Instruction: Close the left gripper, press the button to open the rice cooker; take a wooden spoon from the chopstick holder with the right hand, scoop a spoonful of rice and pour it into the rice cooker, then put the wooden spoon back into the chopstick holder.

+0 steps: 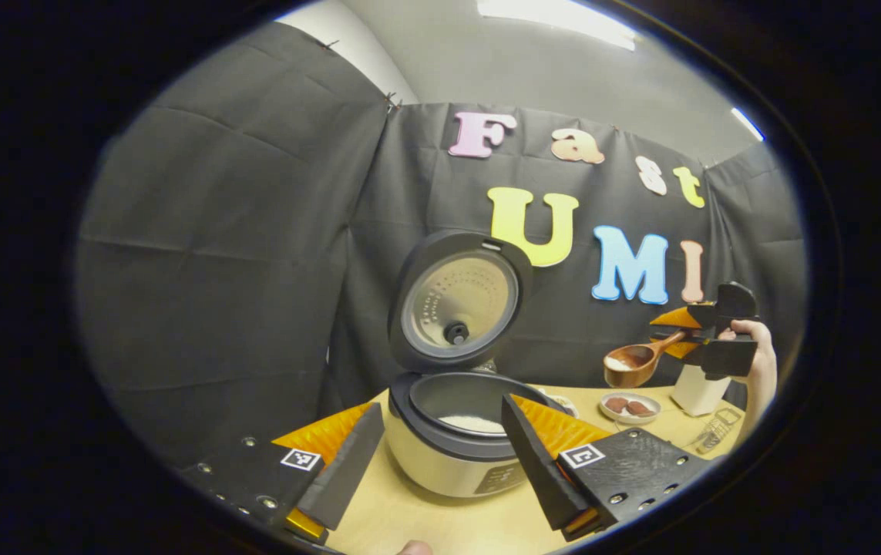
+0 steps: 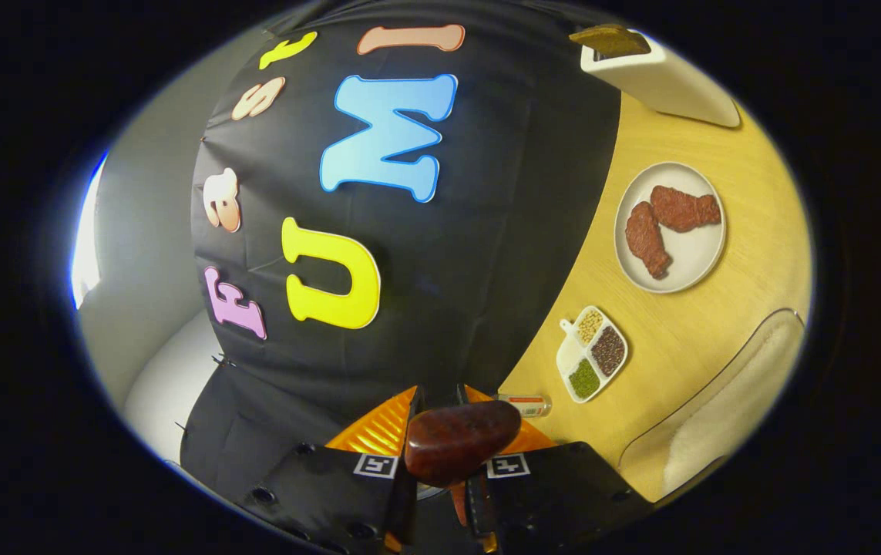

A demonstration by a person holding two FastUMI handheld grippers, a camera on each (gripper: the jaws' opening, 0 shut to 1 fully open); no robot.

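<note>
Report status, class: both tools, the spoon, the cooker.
Left tool open, low before the rice cooker, lid up. Right tool shut on wooden spoon, rice in bowl, raised right of cooker. Path looks open.

A staged recording booth dressed as a kitchen corner, not a real home. Black cloth (image 1: 240, 231) pinned up as walls rises straight from the far edge of a pale wooden tabletop (image 2: 687, 331), with grey ceiling and strip lights (image 1: 556, 19) above. On the tabletop stand a rice cooker (image 1: 452, 447), a plate of meat (image 2: 670, 227) and a divided dish of grains (image 2: 593, 353).
</note>
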